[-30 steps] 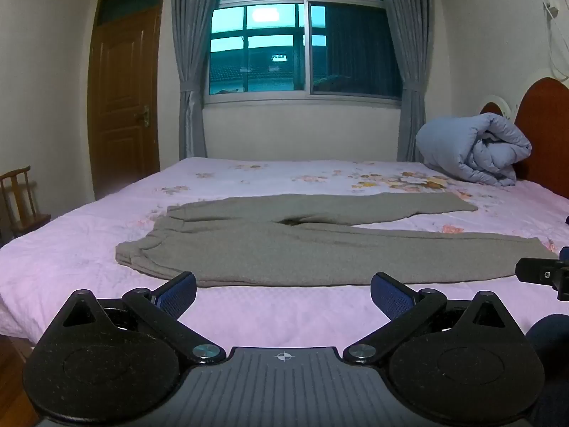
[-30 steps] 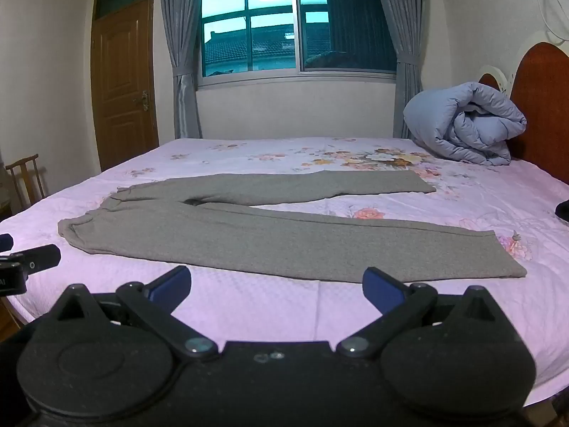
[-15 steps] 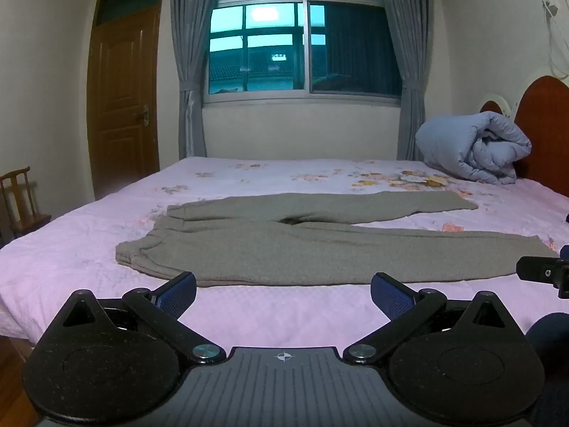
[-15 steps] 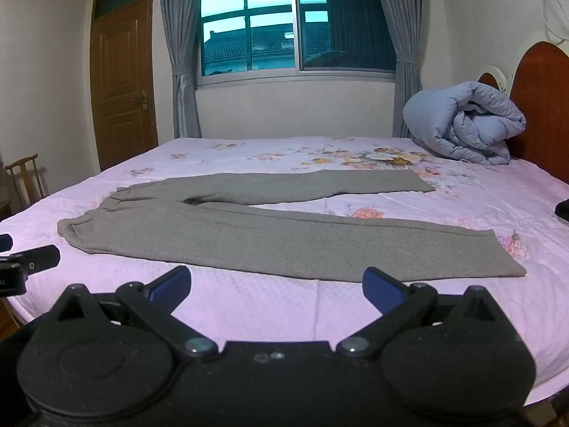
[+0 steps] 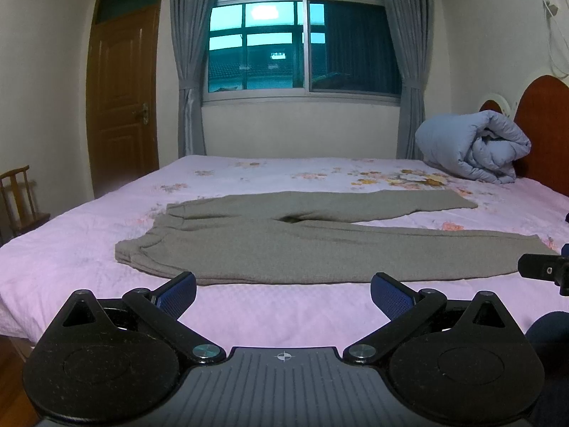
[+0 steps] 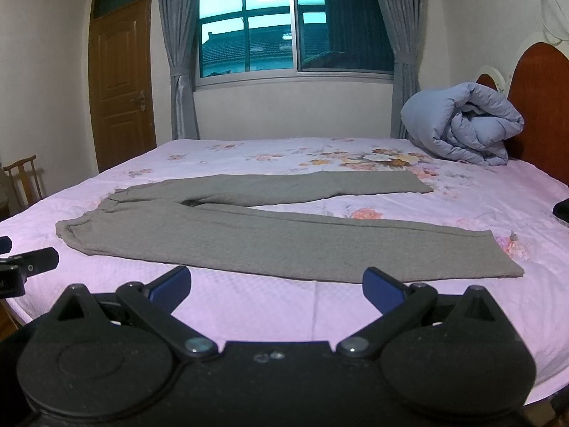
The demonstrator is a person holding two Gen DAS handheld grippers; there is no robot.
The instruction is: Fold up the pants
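Grey pants [image 5: 284,245] lie flat on the pink bed [image 5: 71,249], waistband to the left, the two legs spread apart and running right. They also show in the right wrist view [image 6: 266,235]. My left gripper [image 5: 282,293] is open and empty, held just short of the near edge of the pants near the waist end. My right gripper [image 6: 275,286] is open and empty, held short of the near leg. Each gripper's tip shows at the edge of the other's view.
A rolled blue quilt [image 5: 473,149] lies at the back right by the red headboard [image 5: 544,128]. A wooden chair [image 5: 17,199] and a door [image 5: 121,99] are at the left. A dark object [image 6: 562,208] lies at the bed's right edge.
Both views have shifted very slightly; the pants have not moved and both grippers stay open.
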